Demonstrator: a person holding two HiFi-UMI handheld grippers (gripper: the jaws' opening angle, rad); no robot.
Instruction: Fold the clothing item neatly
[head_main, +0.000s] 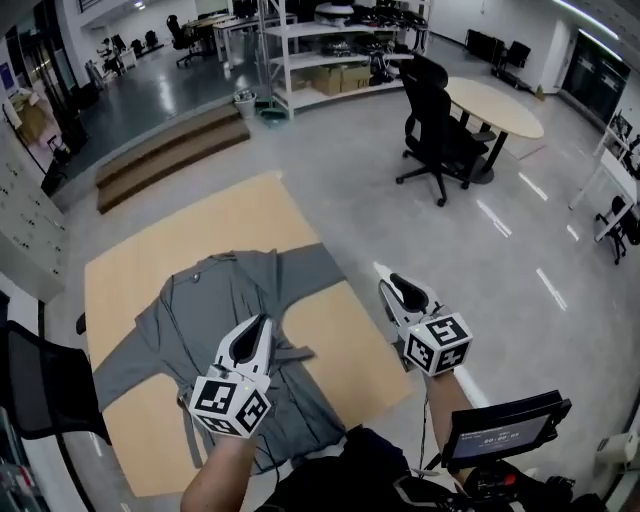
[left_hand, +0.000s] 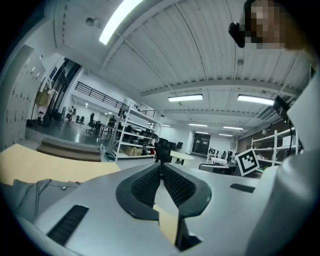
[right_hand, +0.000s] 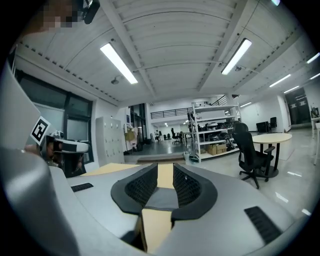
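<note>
Polished grey floor (head_main: 330, 170) runs around a pale wooden table (head_main: 240, 215), and far behind it stand a black office chair (head_main: 435, 130), a round pale table (head_main: 495, 105) and white metal shelving (head_main: 330, 50). On the wooden table a grey long-sleeved garment (head_main: 215, 300) lies spread flat, collar at the far side, one sleeve reaching left and the other reaching right. The left gripper (head_main: 262, 320) hangs over the near right part of the garment's body. Its fingers (left_hand: 172, 182) are pressed together with nothing between them, and the cloth lies lower and to their left. The right gripper (head_main: 392, 280) is at the table's right edge, just right of the garment. Its fingers (right_hand: 187, 187) stand a little apart around an empty gap; grey cloth and bare tabletop show through it, and neither pad presses on the cloth.
</note>
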